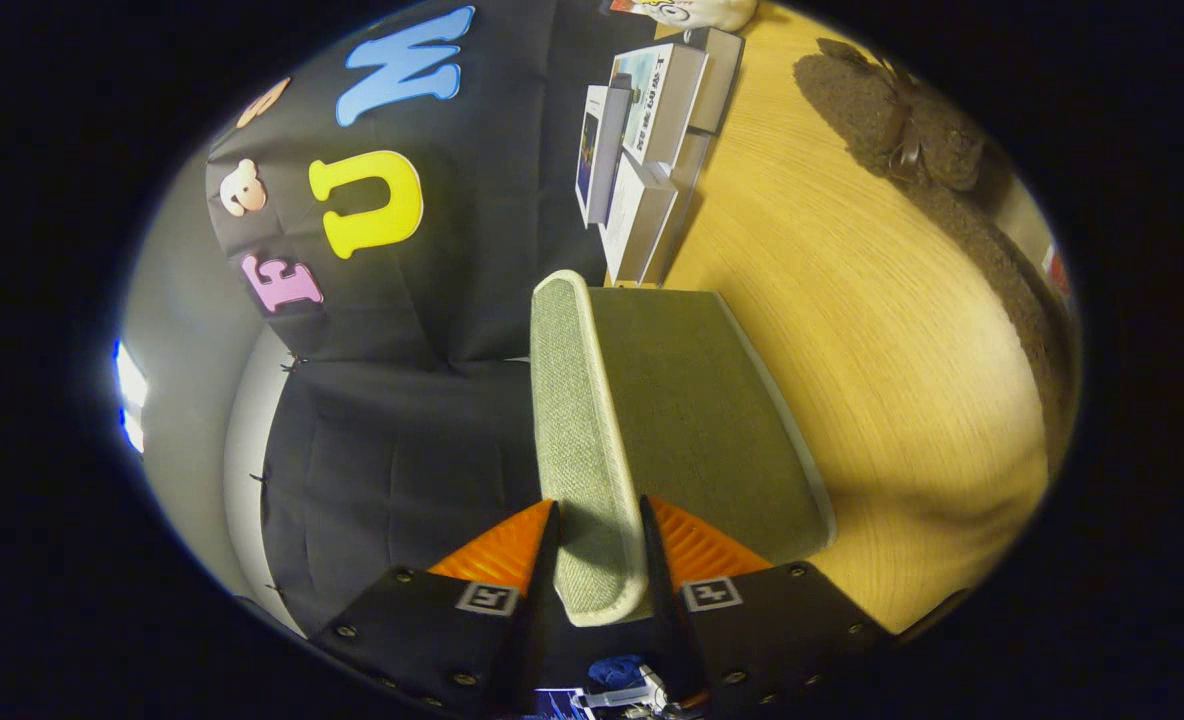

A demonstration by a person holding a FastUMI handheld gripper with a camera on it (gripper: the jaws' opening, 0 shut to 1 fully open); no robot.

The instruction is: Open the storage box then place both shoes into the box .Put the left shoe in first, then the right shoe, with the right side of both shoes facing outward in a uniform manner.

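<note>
Here, a box lid (592,440), grey-green woven cloth with a pale piped rim, raised on edge so that its narrow flank faces the camera. Coarse weave along that flank, lighter than the wide flat face turned toward the wood. Rounded corner at the far end, a second rounded corner low down between the fingers. Long and slim in shape, running straight ahead from the tongs (597,540).

Clenched on the lid, those tongs: one finger pressed to each side of the thin edge, ribbed pads (497,550) flat against the cloth. Square printed markers on the finger bases, small bolts around them. Lid's near end tucked deep between the fingers, the rest stretching well beyond them.

Beside the lid's wide face, the worktop (902,380), smooth pale wood with fine curved grain, partly in shadow near the lid. Well apart across it, a brown fuzzy shoe (892,120) with a small bow on top; second brown fuzzy shape (1002,270) trailing along the far rim, too warped to tell apart. Past the lid's far end, a cluster of small cardboard cartons (642,150), grey and white, stacked loosely. On the lid's other side, black cloth wall (402,440), creased, pinned along one seam.
</note>
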